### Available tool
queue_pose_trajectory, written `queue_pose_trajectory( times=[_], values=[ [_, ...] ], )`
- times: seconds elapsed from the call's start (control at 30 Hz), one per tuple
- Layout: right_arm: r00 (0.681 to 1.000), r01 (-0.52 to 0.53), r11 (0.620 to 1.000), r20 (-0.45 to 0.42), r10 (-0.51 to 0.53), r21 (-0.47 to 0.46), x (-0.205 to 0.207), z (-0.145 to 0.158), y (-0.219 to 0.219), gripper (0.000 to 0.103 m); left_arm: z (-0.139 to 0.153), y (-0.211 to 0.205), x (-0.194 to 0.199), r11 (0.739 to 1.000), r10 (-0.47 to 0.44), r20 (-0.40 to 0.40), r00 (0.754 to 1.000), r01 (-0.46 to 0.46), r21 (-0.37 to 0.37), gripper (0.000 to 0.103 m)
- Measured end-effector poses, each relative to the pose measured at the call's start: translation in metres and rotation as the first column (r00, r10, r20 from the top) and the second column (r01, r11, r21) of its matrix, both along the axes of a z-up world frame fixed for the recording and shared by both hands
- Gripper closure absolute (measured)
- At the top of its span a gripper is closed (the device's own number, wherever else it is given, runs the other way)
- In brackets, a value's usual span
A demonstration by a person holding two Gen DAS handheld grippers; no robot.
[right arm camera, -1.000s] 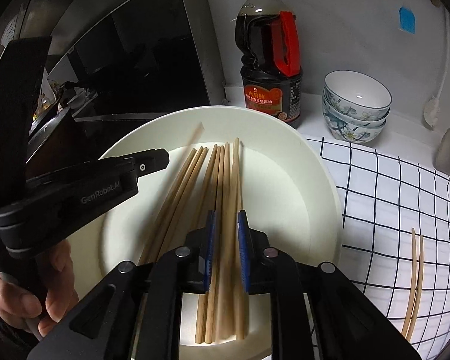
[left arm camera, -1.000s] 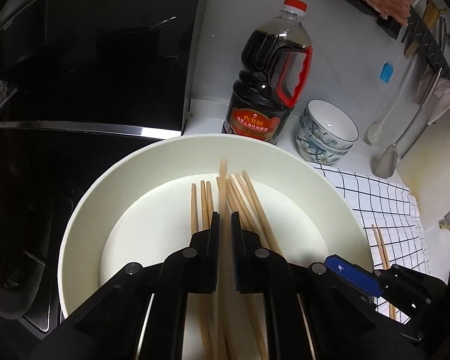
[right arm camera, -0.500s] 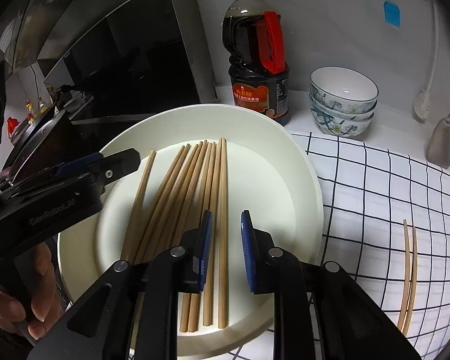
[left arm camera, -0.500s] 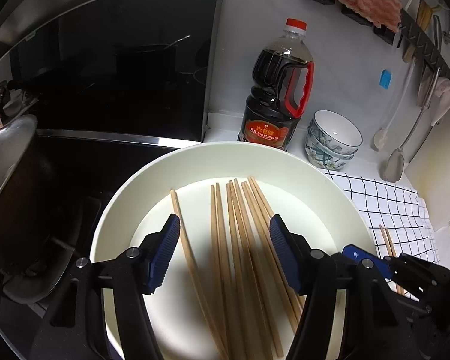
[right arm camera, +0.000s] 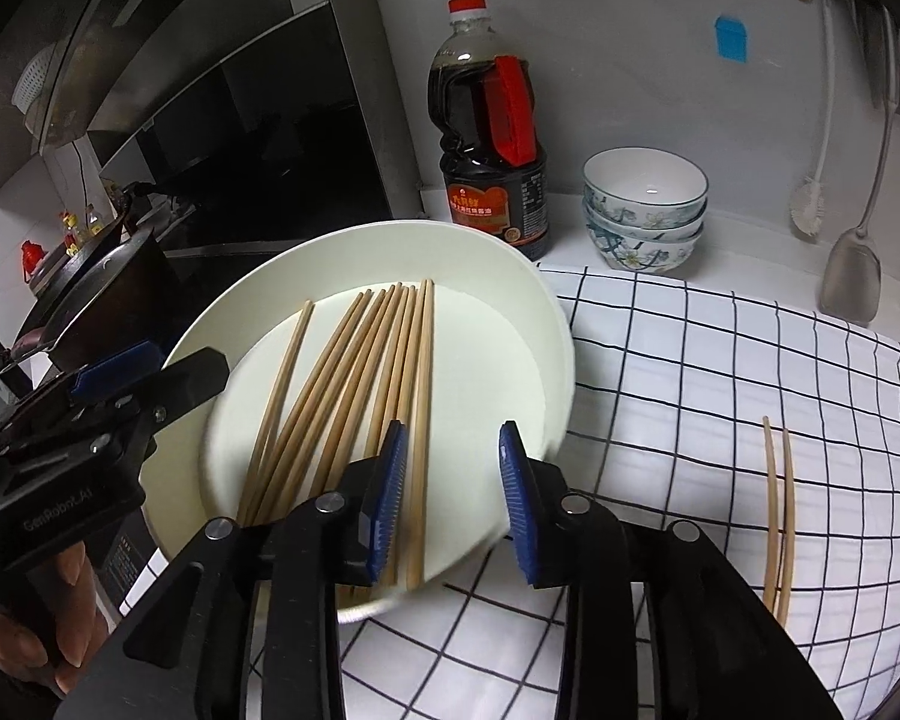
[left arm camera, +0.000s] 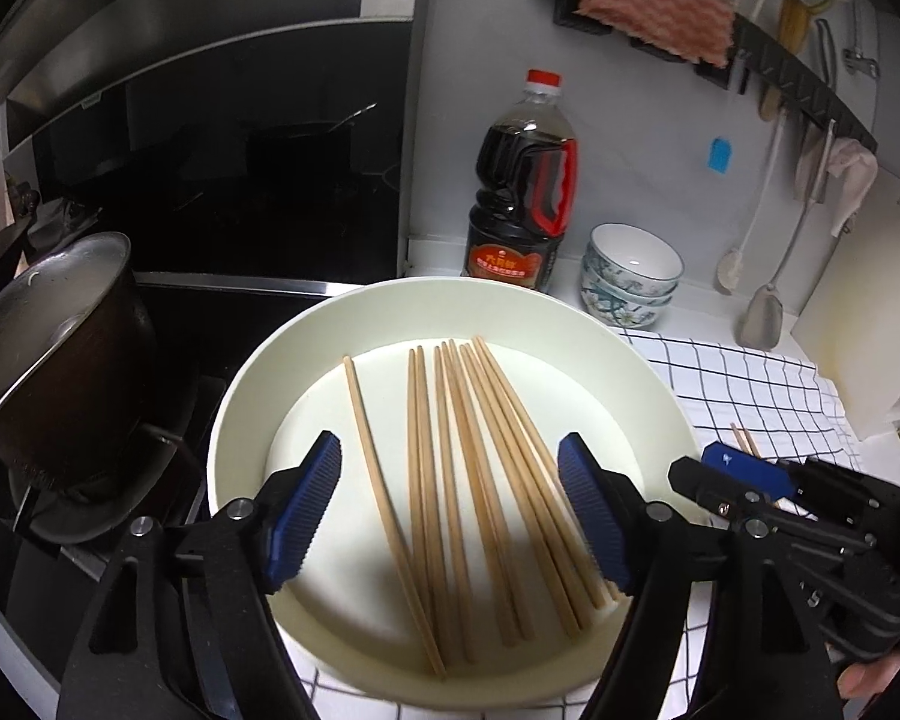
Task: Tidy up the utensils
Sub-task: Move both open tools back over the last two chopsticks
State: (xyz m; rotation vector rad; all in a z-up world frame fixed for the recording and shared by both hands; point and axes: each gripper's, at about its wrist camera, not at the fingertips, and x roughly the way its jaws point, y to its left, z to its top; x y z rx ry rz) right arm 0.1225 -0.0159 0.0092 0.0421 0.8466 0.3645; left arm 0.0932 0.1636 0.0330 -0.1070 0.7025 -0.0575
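Observation:
Several wooden chopsticks (left arm camera: 468,480) lie fanned out in a white plate (left arm camera: 258,396) beside the stove. My left gripper (left arm camera: 450,450) hovers over the plate's near side, its jaws opening wide, nothing pressed between the blue pads. From the right wrist view, the chopsticks (right arm camera: 354,372) rest loose in the plate (right arm camera: 546,312). My right gripper (right arm camera: 453,438) is above the plate's near right edge with its jaws opening; one chopstick lies below the gap, untouched. A separate pair of chopsticks (right arm camera: 777,510) lies on the checked cloth (right arm camera: 690,360) to the right. The left gripper (right arm camera: 168,363) shows at the left.
A soy sauce bottle (left arm camera: 522,204) and stacked patterned bowls (left arm camera: 630,276) stand behind the plate by the wall. A metal pot (left arm camera: 54,348) sits on the dark stove at left. Ladles and a spatula (right arm camera: 852,276) hang at the right wall.
Both grippers have opened and drawn back from the plate. The chopsticks that were between their pads now lie loose and spread in the plate.

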Motion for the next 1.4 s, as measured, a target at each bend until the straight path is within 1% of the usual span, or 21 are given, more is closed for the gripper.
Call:
queue_pose_trajectory(
  times=[0.07, 0.17, 0.27, 0.4, 0.5, 0.67, 0.77, 0.9, 1.13, 1.2, 1.33, 1.4],
  values=[
    [1.000, 0.006, 1.000, 0.008, -0.006, 0.010, -0.006, 0.002, -0.008, 0.067, 0.000, -0.007, -0.009, 1.000, -0.005, 0.005, 1.000, 0.005, -0.001, 0.025],
    [1.000, 0.018, 1.000, 0.018, -0.019, 0.011, -0.017, 0.002, -0.023, 0.066, -0.001, -0.018, -0.019, 1.000, -0.019, 0.007, 1.000, 0.019, -0.001, 0.024],
    [0.999, 0.039, 0.999, 0.027, -0.039, 0.004, -0.027, 0.001, -0.040, 0.062, -0.003, -0.032, -0.028, 1.000, -0.029, 0.017, 0.999, 0.029, 0.002, 0.020],
    [0.998, 0.060, 0.998, 0.024, -0.060, -0.012, -0.036, -0.002, -0.062, 0.061, -0.008, -0.048, -0.035, 0.999, -0.036, 0.012, 0.999, 0.036, -0.003, 0.015],
    [0.996, 0.084, 0.996, 0.028, -0.084, -0.030, -0.044, -0.005, -0.083, 0.055, -0.012, -0.060, -0.039, 0.999, -0.043, 0.000, 0.999, 0.043, -0.020, 0.012],
    [0.988, 0.156, 0.985, 0.029, -0.154, -0.079, -0.052, -0.015, -0.122, 0.053, -0.018, -0.086, -0.045, 0.997, -0.070, -0.015, 0.997, 0.069, -0.014, 0.010],
    [0.979, 0.205, 0.971, 0.028, -0.203, -0.122, -0.058, -0.026, -0.149, 0.048, -0.019, -0.104, -0.050, 0.995, -0.101, -0.019, 0.995, 0.100, -0.017, 0.007],
    [0.971, 0.237, 0.960, 0.016, -0.237, -0.150, -0.061, -0.039, -0.173, 0.048, -0.022, -0.129, -0.054, 0.991, -0.134, -0.028, 0.991, 0.133, -0.022, 0.006],
    [0.968, 0.239, 0.957, -0.038, -0.248, -0.167, -0.054, -0.066, -0.193, 0.048, -0.040, -0.171, -0.052, 0.986, -0.169, -0.071, 0.983, 0.169, -0.007, 0.006],
    [0.970, 0.225, 0.960, -0.057, -0.237, -0.166, -0.053, -0.074, -0.194, 0.048, -0.045, -0.178, -0.051, 0.987, -0.163, -0.079, 0.983, 0.164, 0.003, 0.006],
    [0.972, 0.205, 0.962, -0.074, -0.221, -0.182, -0.050, -0.082, -0.192, 0.048, -0.058, -0.191, -0.046, 0.988, -0.144, -0.096, 0.985, 0.149, 0.046, 0.006],
    [0.973, 0.198, 0.963, -0.086, -0.216, -0.185, -0.050, -0.085, -0.191, 0.048, -0.062, -0.193, -0.044, 0.988, -0.140, -0.102, 0.985, 0.145, 0.048, 0.006]
  ],
)
